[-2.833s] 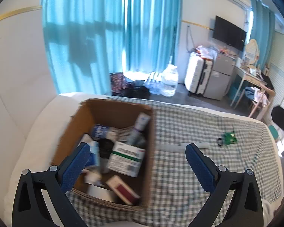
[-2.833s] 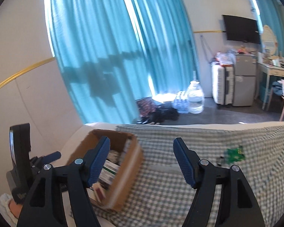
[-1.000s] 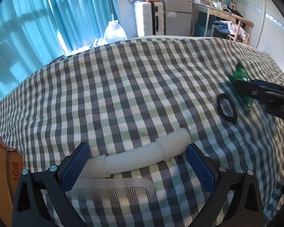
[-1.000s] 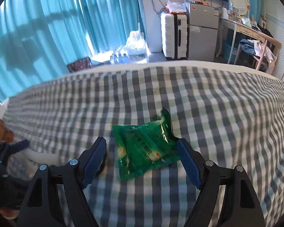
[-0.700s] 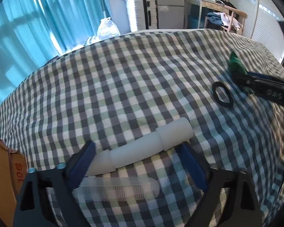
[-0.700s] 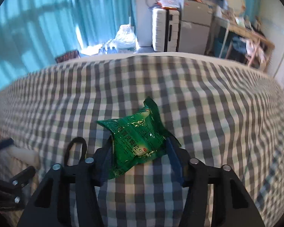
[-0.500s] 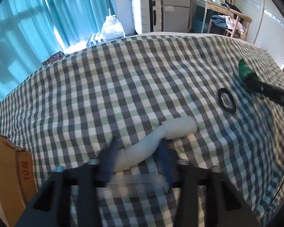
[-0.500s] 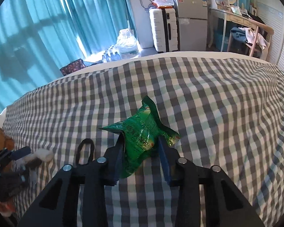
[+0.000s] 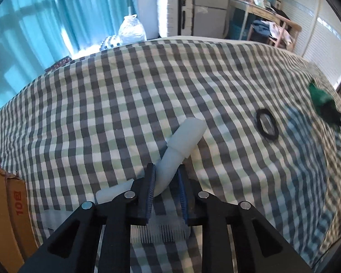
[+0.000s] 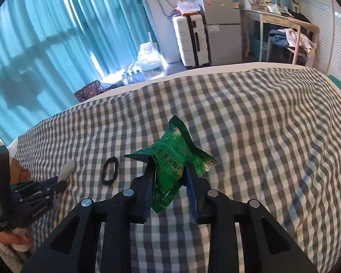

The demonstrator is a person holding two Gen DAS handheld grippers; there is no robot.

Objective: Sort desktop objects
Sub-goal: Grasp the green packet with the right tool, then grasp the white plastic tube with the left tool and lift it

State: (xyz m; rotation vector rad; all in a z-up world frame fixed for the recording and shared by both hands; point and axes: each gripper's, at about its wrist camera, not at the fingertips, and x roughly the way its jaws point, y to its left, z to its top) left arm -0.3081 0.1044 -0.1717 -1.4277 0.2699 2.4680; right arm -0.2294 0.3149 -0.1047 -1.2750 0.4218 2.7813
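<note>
Closing left jaws squeezing white tube (image 9: 184,141), right jaws closing on crumpled green packet (image 10: 172,166) above checked cloth (image 10: 250,118).

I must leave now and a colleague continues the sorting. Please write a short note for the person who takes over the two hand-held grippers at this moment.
Left hand-held gripper: closing on the white tube, pads already on it.
Right hand-held gripper: closing on the green packet, pads on it.
Black hair tie and clear comb lie loose on the checked cloth.
Cardboard box is at the left edge.
Done: both items gripped. Left: box them, then hair tie and comb.
</note>
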